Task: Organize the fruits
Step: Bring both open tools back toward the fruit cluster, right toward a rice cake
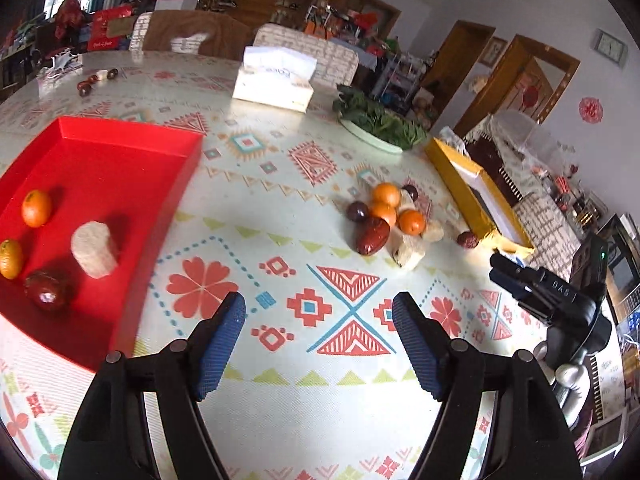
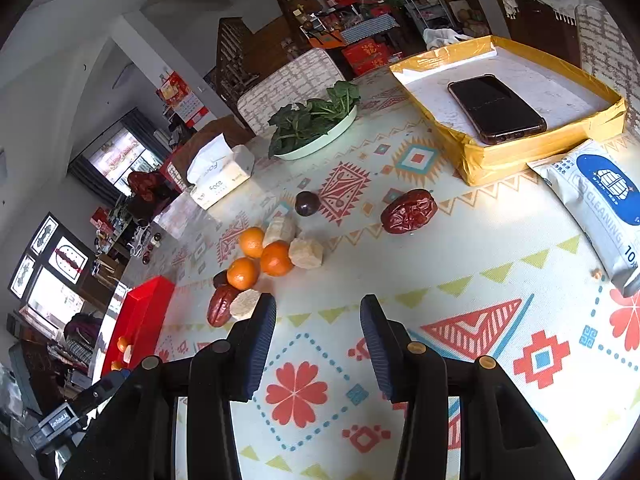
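Observation:
A red tray [image 1: 120,148] lies at the left and holds two oranges [image 1: 36,208], a pale cylinder-shaped piece [image 1: 94,249] and a red date [image 1: 45,290]. To its right on the table sits a heap of fruit [image 1: 386,216]: three oranges [image 2: 276,258], red dates, dark round fruits and pale chunks [image 2: 306,253]. One red date [image 2: 409,211] and a dark round fruit [image 2: 307,203] lie apart from the heap. My left gripper [image 1: 318,300] hangs open over the cloth between tray and heap, holding nothing. My right gripper [image 2: 318,302] is open and empty just in front of the heap.
A yellow box [image 2: 520,156] holding a black phone [image 2: 496,109] stands at the right, beside a pack of cleaning wipes [image 2: 600,204]. A plate of green leaves [image 2: 316,124] and a tissue box [image 1: 276,80] stand further back. Chairs line the table's far edge.

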